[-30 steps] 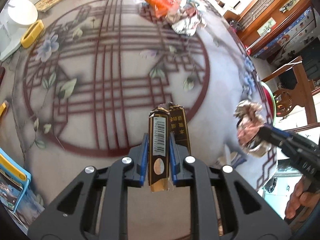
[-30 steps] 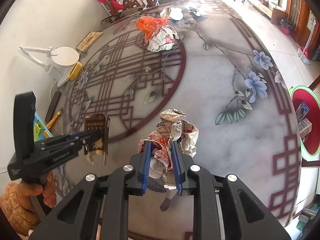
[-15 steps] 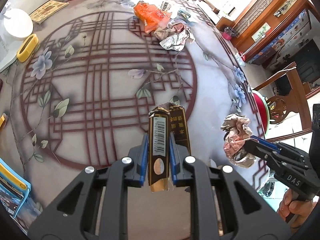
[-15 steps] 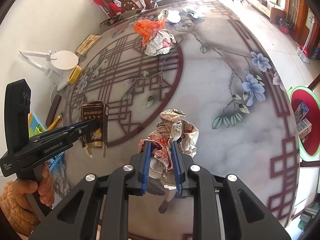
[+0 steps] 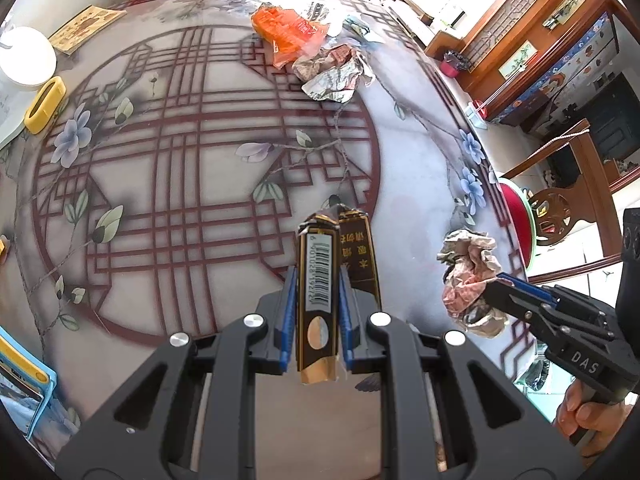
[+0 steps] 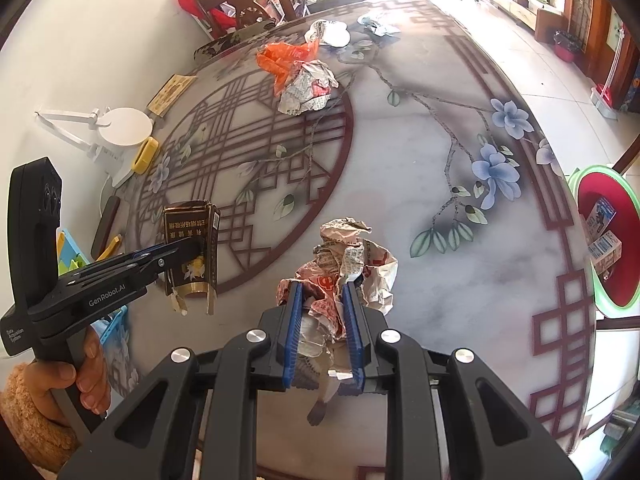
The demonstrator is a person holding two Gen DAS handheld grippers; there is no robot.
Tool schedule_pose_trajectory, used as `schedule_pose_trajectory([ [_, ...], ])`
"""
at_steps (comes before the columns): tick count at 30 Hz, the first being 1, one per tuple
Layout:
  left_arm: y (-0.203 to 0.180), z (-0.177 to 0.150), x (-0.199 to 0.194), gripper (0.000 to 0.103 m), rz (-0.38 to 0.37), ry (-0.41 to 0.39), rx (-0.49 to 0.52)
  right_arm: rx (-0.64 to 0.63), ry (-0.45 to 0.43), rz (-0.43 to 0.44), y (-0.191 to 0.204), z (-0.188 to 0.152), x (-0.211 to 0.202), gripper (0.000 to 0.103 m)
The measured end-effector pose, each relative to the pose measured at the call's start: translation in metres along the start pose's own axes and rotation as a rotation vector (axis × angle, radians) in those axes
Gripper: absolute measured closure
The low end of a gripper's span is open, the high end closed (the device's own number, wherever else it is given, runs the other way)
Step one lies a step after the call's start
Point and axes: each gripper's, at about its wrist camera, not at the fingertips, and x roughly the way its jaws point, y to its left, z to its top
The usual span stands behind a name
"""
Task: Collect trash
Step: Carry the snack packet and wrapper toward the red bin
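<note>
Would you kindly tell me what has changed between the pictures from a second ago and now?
The left tongs have drifted slightly with their dark cigarette pack: the table pattern slides down that view and the right tongs loom nearer. Nothing was gripped or released. The crumpled paper stays clamped, and the orange wrapper lies untouched.

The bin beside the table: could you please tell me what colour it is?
The bin is red inside with a light green rim, shown best in the right wrist view.

grey table (image 5: pixel 412 168) with maroon lattice, blue flowers; orange wrapper (image 5: pixel 286 34).
</note>
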Motion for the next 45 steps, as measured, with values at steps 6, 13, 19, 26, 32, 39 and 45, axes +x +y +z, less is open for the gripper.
schedule_pose_trajectory([
  [6, -0.005, 0.004, -0.002, 0.085, -0.005, -0.009, 0.002, 0.003, -0.013, 0.0, -0.003, 0.001, -0.005, 0.082],
  [13, -0.02, 0.018, -0.005, 0.085, -0.027, -0.042, 0.013, 0.017, -0.021, -0.01, -0.01, 0.003, -0.011, 0.082],
  [19, -0.039, 0.028, -0.003, 0.085, -0.041, -0.06, 0.026, 0.03, -0.033, -0.016, -0.026, 0.008, -0.018, 0.082],
  [26, -0.059, 0.035, 0.007, 0.085, -0.044, -0.051, 0.031, 0.056, -0.037, -0.019, -0.053, 0.014, -0.024, 0.082],
  [32, -0.079, 0.041, 0.016, 0.085, -0.041, -0.047, 0.031, 0.073, -0.031, -0.016, -0.078, 0.02, -0.026, 0.082],
  [39, -0.104, 0.046, 0.028, 0.085, -0.035, -0.037, 0.036, 0.085, -0.022, -0.003, -0.104, 0.021, -0.028, 0.082],
  [45, -0.126, 0.049, 0.035, 0.085, -0.033, -0.035, 0.045, 0.099, -0.026, 0.004, -0.128, 0.024, -0.035, 0.082],
])
